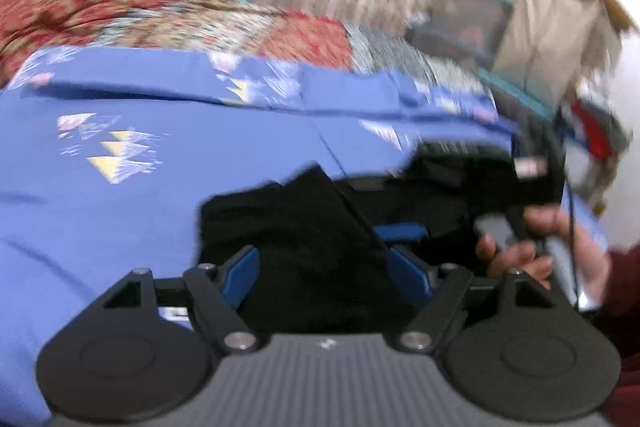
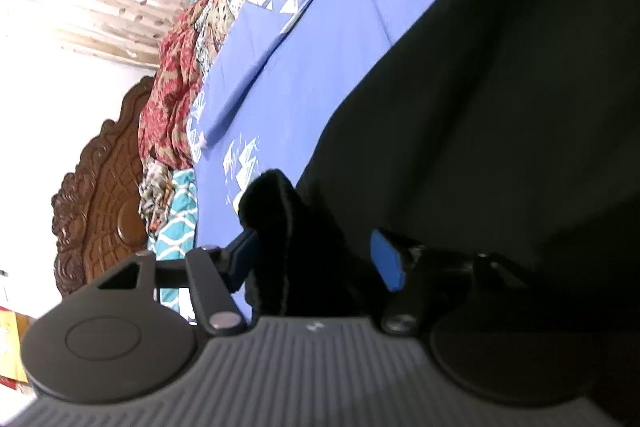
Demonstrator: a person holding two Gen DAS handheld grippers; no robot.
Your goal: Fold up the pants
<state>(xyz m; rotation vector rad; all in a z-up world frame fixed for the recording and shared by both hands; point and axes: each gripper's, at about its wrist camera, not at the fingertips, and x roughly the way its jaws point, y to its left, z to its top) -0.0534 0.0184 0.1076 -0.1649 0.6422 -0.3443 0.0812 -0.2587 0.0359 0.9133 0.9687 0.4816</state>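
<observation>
The black pants (image 2: pixel 500 115) lie on the blue bedsheet (image 1: pixel 168 211), and every place here is told from them. In the left wrist view the left gripper (image 1: pixel 324 267) sits at their near edge with a bunched fold of the dark cloth between its blue pads (image 1: pixel 244 271); the jaws stand apart and the pads do not seem to press the fabric, so the grip reads as released. The right gripper (image 2: pixel 316 259) is at another edge of the pants, a raised ridge of cloth standing up between its spread jaws, again loose rather than clamped. A person's hand (image 1: pixel 516 251), holding the other gripper's handle, shows just right of the pants in the left wrist view. Beyond the pants, a red patterned blanket (image 1: pixel 60 15) lies heaped at the far side of the sheet, and a carved wooden headboard (image 2: pixel 100 195) stands past that. The step in hand looks like letting go after laying one fold down. The next move probably calls for drawing both grippers clear without dragging the cloth, then taking new corners for a further fold; how many folds are done I cannot tell.
</observation>
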